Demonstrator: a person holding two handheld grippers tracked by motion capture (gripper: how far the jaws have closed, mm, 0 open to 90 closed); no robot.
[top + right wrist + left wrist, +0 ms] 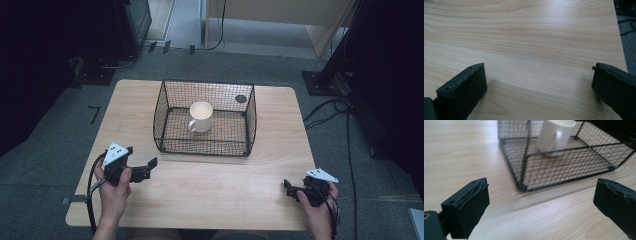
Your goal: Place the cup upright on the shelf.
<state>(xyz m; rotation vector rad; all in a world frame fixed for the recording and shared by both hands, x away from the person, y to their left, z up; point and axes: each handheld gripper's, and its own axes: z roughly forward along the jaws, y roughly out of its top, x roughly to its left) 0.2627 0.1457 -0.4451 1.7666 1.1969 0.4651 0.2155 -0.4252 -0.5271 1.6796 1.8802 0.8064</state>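
Pale wooden worktop (pixel 210 185) carries a wire basket (pixel 172 145) with a white mug (pixel 201 116) upright inside, ahead of the left gripper (pixel 145 169), jaws wide and empty; approach from above, while the right gripper (pixel 292 190) rests, jaws apart.

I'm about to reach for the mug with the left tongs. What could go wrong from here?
The white mug stands inside the black wire basket, whose walls rise around it. Coming in low, the open left tongs could hit the near wall and shove the basket across the table. The mug's handle faces the near left, so a clumsy grip may tip it.
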